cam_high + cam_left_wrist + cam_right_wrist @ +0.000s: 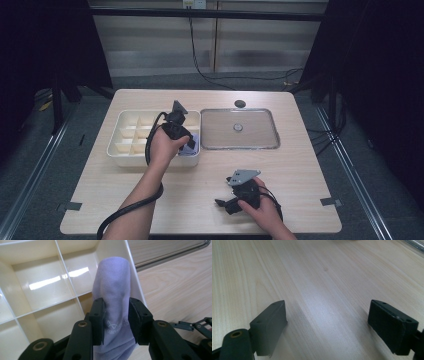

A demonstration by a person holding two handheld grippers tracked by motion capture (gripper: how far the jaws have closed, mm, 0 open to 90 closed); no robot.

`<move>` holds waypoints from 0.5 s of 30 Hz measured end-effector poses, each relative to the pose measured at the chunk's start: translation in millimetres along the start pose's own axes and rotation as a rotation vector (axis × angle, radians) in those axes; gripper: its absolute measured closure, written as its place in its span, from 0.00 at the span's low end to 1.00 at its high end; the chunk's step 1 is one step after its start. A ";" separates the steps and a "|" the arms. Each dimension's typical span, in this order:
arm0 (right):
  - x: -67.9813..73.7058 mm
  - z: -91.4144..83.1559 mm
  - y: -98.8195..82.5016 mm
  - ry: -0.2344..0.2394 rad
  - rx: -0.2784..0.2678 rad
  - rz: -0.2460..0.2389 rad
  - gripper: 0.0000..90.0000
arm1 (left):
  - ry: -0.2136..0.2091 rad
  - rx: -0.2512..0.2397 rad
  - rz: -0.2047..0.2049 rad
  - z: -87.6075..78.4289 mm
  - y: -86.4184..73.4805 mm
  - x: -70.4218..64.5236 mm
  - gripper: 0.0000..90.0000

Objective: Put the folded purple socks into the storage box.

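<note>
The left gripper view shows the left tongs (115, 320) straddling a lilac cloth (113, 287) at the divided bin's (45, 285) corner compartment, pads seemingly just off it; the high view half-hides that cloth at 5 o'clock. Right tongs (327, 325) gape wide over bare counter (317, 277) near its front edge.

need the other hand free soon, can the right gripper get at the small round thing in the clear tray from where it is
Probably yes: the right gripper rests open on the bare wooden table, and nothing stands between it and the small round thing in the shallow clear tray.
</note>
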State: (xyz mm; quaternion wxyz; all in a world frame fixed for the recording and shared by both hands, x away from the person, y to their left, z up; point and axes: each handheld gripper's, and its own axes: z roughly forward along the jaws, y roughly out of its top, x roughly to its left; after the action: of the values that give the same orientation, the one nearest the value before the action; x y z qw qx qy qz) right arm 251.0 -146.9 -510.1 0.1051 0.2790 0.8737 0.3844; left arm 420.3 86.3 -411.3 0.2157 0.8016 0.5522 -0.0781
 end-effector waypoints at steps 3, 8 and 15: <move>0.0 0.0 0.0 0.000 0.000 0.000 0.16 | -0.001 -0.005 -0.001 -2.1 1.1 0.3 0.72; -0.1 0.0 0.0 0.000 0.000 -0.002 0.16 | 0.006 -0.016 0.004 -8.7 4.2 -1.3 0.72; -0.1 0.0 0.0 0.000 0.000 -0.001 0.16 | 0.016 -0.013 0.012 -18.2 8.8 -2.4 0.72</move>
State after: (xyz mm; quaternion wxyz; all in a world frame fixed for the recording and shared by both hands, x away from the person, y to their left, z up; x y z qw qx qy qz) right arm 251.1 -146.9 -510.1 0.1055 0.2785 0.8738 0.3845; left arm 425.4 89.5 -391.8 0.2170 0.8041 0.5494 -0.0665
